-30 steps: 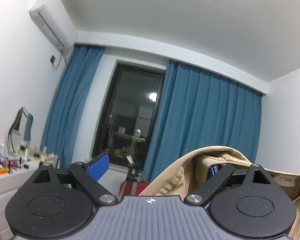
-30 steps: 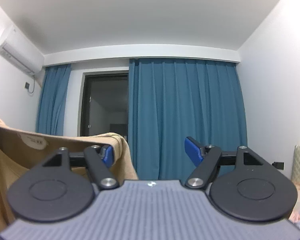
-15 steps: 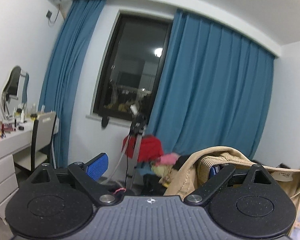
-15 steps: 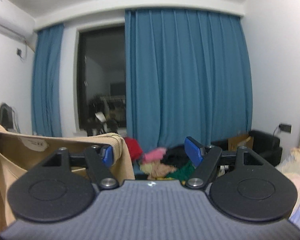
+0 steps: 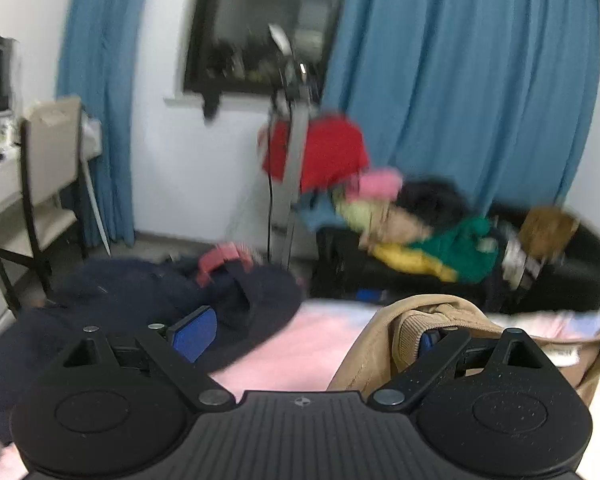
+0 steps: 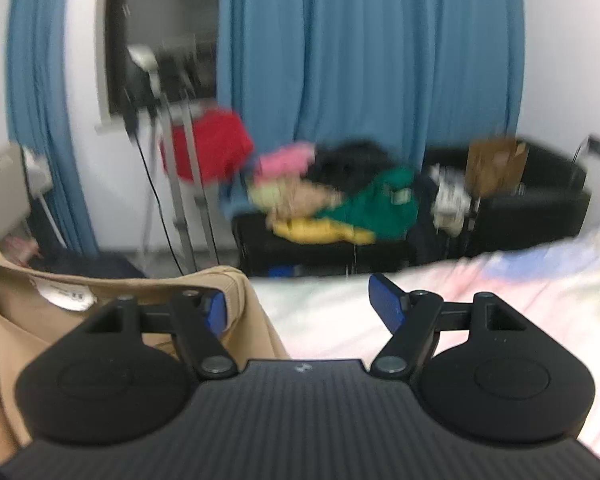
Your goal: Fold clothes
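A tan garment hangs between my two grippers. In the left wrist view its ribbed hem (image 5: 420, 320) is draped over my right finger, whose blue pad (image 5: 427, 339) barely shows. My left gripper (image 5: 308, 336) has its jaws wide apart. In the right wrist view the tan garment (image 6: 112, 296), with a white label inside, is hooked over the left finger (image 6: 214, 312) of my right gripper (image 6: 300, 308), whose jaws are also wide apart. A pink patterned bed sheet (image 5: 300, 344) lies below; it also shows in the right wrist view (image 6: 500, 292).
A dark navy garment (image 5: 148, 300) lies on the bed's left. A black sofa (image 6: 520, 216) piled with colourful clothes (image 5: 428, 236) stands under blue curtains (image 6: 360, 60). A metal stand with a red garment (image 5: 320, 152) is by the window. A chair (image 5: 48, 184) and white desk are far left.
Both grippers have tilted down from the ceiling and curtains toward the bed, sofa and floor. The tan garment stays hooked on the same fingers. The jaws have not changed.
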The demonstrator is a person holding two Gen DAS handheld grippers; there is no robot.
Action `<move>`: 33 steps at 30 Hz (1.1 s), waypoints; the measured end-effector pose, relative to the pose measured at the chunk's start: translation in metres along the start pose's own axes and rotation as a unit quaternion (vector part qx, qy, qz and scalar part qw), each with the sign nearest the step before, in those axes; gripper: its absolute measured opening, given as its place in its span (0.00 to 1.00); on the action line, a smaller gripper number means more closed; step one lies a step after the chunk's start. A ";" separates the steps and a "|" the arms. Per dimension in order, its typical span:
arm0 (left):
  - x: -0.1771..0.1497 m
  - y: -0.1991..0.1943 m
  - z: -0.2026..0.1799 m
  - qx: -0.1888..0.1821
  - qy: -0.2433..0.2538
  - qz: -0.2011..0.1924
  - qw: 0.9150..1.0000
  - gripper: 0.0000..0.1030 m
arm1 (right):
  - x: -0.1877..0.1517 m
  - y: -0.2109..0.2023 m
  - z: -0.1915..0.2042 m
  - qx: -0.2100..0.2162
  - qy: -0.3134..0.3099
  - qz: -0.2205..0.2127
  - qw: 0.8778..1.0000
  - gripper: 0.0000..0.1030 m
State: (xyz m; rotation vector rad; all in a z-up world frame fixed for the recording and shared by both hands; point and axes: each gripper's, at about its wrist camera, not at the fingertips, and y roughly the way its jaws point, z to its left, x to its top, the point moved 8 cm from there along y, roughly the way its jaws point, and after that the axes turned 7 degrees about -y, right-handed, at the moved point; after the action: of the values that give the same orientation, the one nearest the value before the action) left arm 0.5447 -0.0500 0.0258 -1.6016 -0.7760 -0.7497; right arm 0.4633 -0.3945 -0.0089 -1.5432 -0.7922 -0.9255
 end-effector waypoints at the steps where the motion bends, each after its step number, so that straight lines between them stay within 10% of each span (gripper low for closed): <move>1: -0.009 0.026 -0.002 0.007 0.021 0.020 1.000 0.92 | -0.011 0.027 0.001 0.004 0.000 0.024 1.000 0.70; 6: -0.053 0.148 -0.008 0.044 0.131 0.118 0.983 0.90 | -0.058 0.127 0.023 0.067 -0.069 0.163 0.982 0.70; 10: -0.077 0.181 -0.025 0.054 0.243 0.192 0.949 0.90 | -0.087 0.151 0.053 0.116 -0.190 0.228 0.948 0.70; 14: -0.090 0.195 -0.041 0.033 0.306 0.240 0.921 0.93 | -0.081 0.148 0.077 0.190 -0.174 0.245 0.935 0.70; 16: -0.092 0.198 -0.047 0.004 0.293 0.250 0.923 0.97 | -0.074 0.145 0.085 0.226 -0.113 0.250 0.935 0.70; 24: -0.069 0.136 -0.032 -0.062 0.109 0.129 0.984 0.97 | -0.068 0.067 0.065 0.178 0.021 0.150 0.972 0.70; 33: -0.104 -0.060 0.023 -0.032 0.022 -0.015 0.999 0.97 | -0.121 -0.121 0.036 0.109 0.060 0.036 0.992 0.70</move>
State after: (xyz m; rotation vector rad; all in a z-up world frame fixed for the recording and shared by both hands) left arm 0.4376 -0.0281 -0.0280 -1.6288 -0.7526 -0.8350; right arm 0.3058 -0.3403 -0.0625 -1.3053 -0.7217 -0.8406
